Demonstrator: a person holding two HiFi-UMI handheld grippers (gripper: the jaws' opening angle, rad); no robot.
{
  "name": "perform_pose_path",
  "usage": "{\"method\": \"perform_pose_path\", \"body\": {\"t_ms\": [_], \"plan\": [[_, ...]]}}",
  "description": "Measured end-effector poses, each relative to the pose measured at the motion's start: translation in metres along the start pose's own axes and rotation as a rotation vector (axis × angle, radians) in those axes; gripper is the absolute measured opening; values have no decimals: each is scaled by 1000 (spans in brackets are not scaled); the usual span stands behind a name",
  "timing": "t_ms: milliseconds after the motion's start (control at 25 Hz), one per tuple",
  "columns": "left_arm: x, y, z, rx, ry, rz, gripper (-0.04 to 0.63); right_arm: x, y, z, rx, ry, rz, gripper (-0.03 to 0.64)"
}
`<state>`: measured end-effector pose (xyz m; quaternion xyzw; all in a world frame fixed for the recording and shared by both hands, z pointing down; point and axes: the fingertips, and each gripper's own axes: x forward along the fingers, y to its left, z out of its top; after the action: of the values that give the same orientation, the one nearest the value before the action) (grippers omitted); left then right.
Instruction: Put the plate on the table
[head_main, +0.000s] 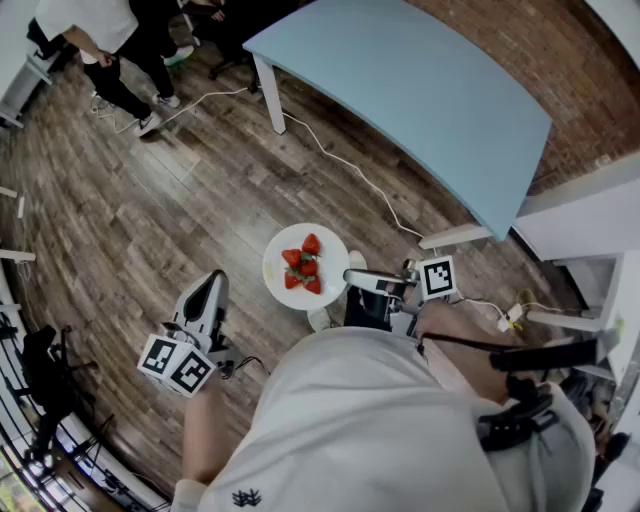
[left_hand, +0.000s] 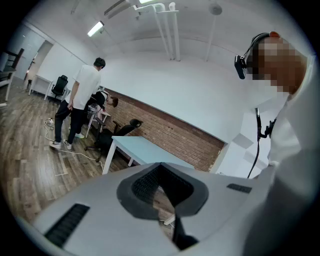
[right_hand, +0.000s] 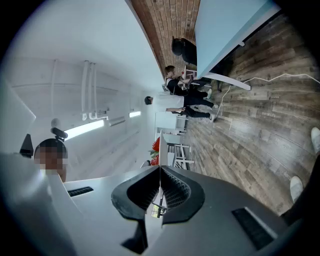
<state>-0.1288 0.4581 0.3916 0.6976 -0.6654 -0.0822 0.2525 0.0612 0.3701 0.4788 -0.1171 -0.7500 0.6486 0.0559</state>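
Head view: my right gripper (head_main: 352, 282) clamps the white plate (head_main: 282, 246) at its 4 o'clock rim, with strawberries (head_main: 303, 268) on it. The plate hangs over the wood floor (head_main: 150, 200), the blue tabletop (head_main: 420, 90) well apart at 1 o'clock. My left gripper (head_main: 211, 284) is at the plate's 8 o'clock, apart.

Left gripper view: left gripper (left_hand: 161, 169) jaws together, nothing between; tabletop (left_hand: 145, 149) at 11 o'clock.

Right gripper view: right gripper (right_hand: 160, 169) pinches the plate (right_hand: 160, 145) edge-on, strawberries (right_hand: 155, 146) just beyond at 12 o'clock.
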Motion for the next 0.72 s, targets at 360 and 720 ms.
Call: {"method": "perform_pose_path", "body": {"t_ms": [360,720], "plan": [[1,-7,-2,19,12,-27,0,-2,6,3,-13,-18,6,16],[9,-28,-16,22,31,-67,2,-19,6,12,10,-75,25,17]]}}
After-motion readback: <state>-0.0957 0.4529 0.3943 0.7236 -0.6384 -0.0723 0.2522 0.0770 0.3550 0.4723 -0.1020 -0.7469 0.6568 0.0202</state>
